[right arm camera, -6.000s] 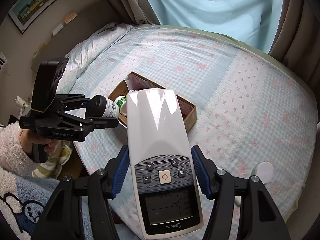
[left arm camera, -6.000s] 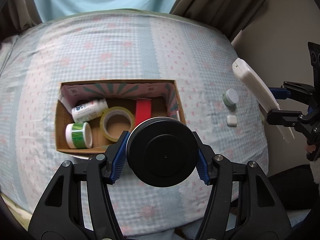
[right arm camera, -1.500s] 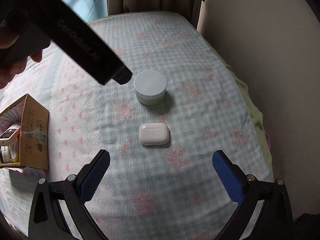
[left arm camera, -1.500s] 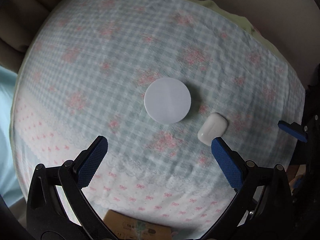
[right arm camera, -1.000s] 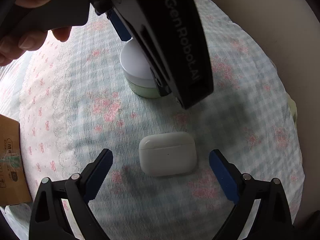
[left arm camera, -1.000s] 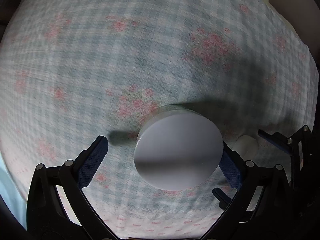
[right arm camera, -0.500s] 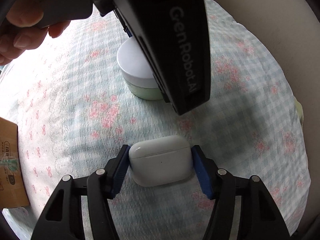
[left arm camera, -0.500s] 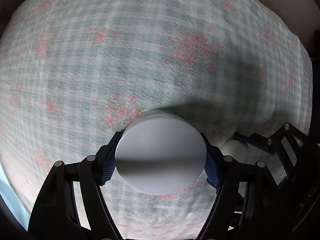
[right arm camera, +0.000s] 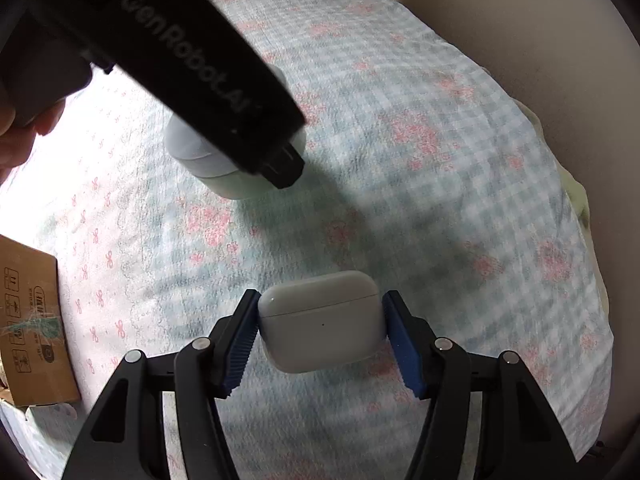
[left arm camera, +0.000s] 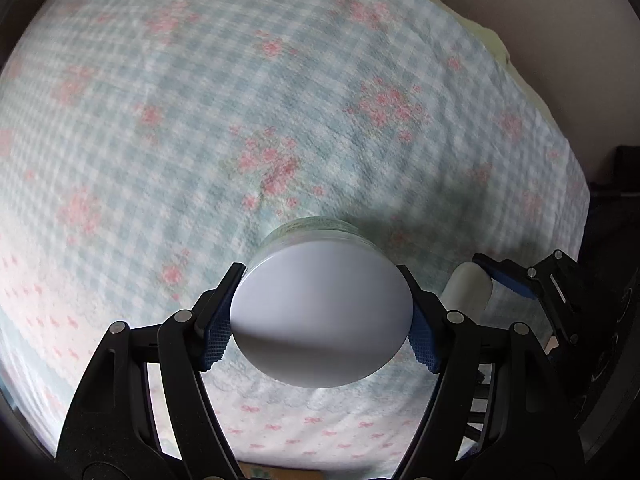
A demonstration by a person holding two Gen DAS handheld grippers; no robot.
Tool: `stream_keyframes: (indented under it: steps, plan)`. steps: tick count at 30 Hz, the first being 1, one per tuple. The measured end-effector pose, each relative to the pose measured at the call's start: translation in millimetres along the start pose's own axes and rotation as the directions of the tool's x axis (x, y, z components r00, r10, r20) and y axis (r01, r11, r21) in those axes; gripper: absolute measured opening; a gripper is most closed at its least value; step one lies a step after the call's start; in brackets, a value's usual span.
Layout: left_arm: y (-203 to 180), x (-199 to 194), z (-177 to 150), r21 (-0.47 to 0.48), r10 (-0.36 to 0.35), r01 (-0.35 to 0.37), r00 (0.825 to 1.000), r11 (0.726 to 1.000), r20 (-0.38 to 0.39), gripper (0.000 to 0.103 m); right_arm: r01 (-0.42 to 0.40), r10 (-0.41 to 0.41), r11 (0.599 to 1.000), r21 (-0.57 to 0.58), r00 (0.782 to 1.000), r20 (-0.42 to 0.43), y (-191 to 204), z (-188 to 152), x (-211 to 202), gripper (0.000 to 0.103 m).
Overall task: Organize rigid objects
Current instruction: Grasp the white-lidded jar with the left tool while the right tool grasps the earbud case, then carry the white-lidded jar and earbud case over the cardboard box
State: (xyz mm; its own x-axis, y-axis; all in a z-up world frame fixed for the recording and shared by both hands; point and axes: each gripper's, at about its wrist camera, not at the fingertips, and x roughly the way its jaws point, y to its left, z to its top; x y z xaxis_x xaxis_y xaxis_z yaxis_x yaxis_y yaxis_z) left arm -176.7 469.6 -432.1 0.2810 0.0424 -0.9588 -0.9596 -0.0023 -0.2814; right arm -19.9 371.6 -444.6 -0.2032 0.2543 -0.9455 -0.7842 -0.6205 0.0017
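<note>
My left gripper (left arm camera: 322,320) is shut on a round cream jar (left arm camera: 320,316) with a white lid and pale green body, held just above the checked bedspread. The jar also shows in the right wrist view (right arm camera: 208,160), partly hidden by the left gripper's black body (right arm camera: 180,64). My right gripper (right arm camera: 322,332) is shut on a white earbud case (right arm camera: 322,320), also lifted off the bedspread. The case (left arm camera: 466,292) and the right gripper's fingers (left arm camera: 508,278) show at the right of the left wrist view.
The corner of a cardboard box (right arm camera: 28,320) lies at the left edge of the right wrist view. The bedspread (left arm camera: 280,100) ends at a beige wall (right arm camera: 520,20) on the right. A hand (right arm camera: 20,136) holds the left gripper.
Both grippers came down over the jar and the case and closed on them. Now both objects are lifted a little off the bedspread.
</note>
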Motion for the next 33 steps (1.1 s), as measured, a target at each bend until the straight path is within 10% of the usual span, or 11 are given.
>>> stream_keyframes:
  steps: [6, 20, 33]
  plan:
    - [12, -52, -46, -0.132, -0.025, 0.036, 0.996, 0.991, 0.086, 0.069, -0.018, 0.018, 1.0, 0.012, 1.0, 0.018, 10, -5, -48, 0.057]
    - [60, -168, -275, -0.415, 0.04, 0.08, 0.961, 0.906, 0.274, 0.069, -0.151, 0.155, 0.987, -0.053, 0.984, 0.093, 86, 40, -146, 0.057]
    - [134, -195, -503, -0.694, 0.193, 0.084, 0.931, 0.715, 0.311, 0.069, -0.278, 0.295, 0.939, -0.202, 0.953, 0.063, 227, 30, -191, 0.057]
